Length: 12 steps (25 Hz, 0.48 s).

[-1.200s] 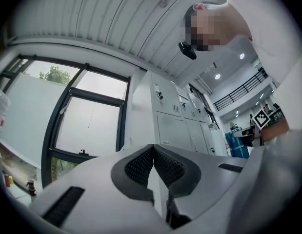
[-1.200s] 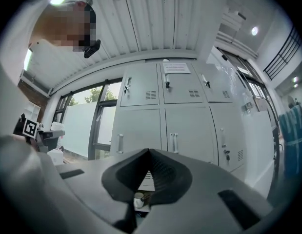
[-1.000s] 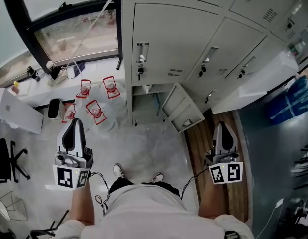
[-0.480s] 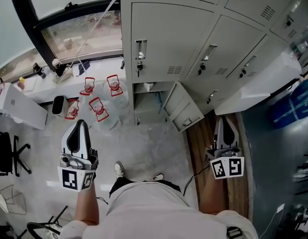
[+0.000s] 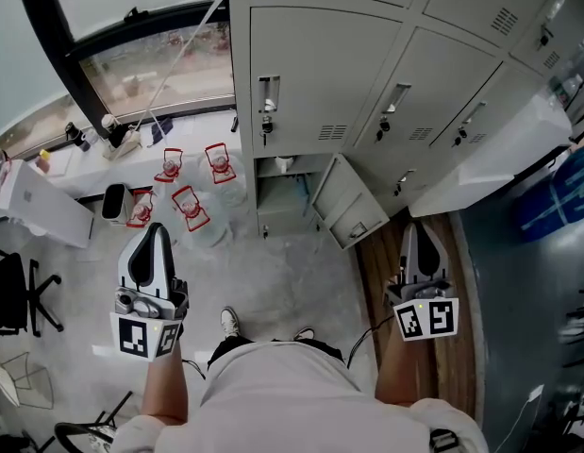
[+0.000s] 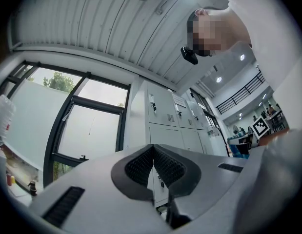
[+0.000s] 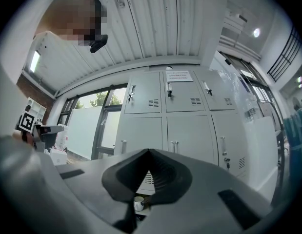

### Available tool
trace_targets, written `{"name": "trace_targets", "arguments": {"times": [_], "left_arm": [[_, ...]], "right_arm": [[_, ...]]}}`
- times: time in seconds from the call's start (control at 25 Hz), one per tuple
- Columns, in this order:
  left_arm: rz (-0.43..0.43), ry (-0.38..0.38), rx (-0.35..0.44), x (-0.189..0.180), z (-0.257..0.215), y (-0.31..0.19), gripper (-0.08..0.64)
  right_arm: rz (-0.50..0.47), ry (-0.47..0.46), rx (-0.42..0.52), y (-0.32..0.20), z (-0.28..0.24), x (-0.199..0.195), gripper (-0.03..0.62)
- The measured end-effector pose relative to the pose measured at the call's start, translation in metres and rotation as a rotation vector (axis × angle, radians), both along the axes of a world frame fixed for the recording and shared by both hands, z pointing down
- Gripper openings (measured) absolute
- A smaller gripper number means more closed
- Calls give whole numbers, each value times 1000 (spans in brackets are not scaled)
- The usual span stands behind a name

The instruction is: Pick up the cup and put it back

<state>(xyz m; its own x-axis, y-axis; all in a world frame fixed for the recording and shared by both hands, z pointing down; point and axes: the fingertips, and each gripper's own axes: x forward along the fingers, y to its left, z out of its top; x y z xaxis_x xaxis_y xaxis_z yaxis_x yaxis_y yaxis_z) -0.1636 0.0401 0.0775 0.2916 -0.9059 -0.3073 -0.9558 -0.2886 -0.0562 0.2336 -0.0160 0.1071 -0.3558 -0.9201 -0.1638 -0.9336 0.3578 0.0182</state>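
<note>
Cup [image 5: 285,164] is sitting inside the open bottom locker compartment [image 5: 280,196], at twelve o'clock from the person's shoes [image 5: 229,322] in the head view. The compartment's door [image 5: 345,211] is swinging out toward four o'clock. The right gripper view is also catching the cup [image 7: 138,202], standing upright on the compartment floor, low in the gap beneath that gripper's closed tips.

The left gripper [image 5: 155,229] is hanging at about eight o'clock from the compartment and the right gripper [image 5: 416,226] at about four o'clock, both well apart from the cup and both pointing toward the lockers [image 5: 367,74]. In the left gripper view the fingers [image 6: 138,167] are pressing together with nothing between them. In the right gripper view the fingers [image 7: 170,178] are likewise meeting tip to tip and carrying nothing.

As for progress, the pictures are fitting two readings equally. The cup may be waiting in the compartment for the lift, or it may be resting there again after being lifted and returned. With the door open, the cup in its place and both grippers empty and clear of it, nothing is deciding between the two.

Red-handled water jugs [image 5: 191,206] are standing on the floor at ten o'clock, away from the work.
</note>
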Motion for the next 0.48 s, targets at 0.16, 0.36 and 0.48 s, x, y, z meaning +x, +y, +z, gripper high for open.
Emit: {"name": "trace_targets", "arguments": {"times": [0.16,0.36,0.48], "left_arm": [[11,7,0,-1,-2,1,21],[16,8,-5,-1,0,4,21],[10,12,-20,-6,4,7,21]], "right_arm": [[-12,-3,0,-2,0,-11,17],[-50,-5,5,-10,0,-36,17],[-73,-4,8,-13,-1,-48,17]]}}
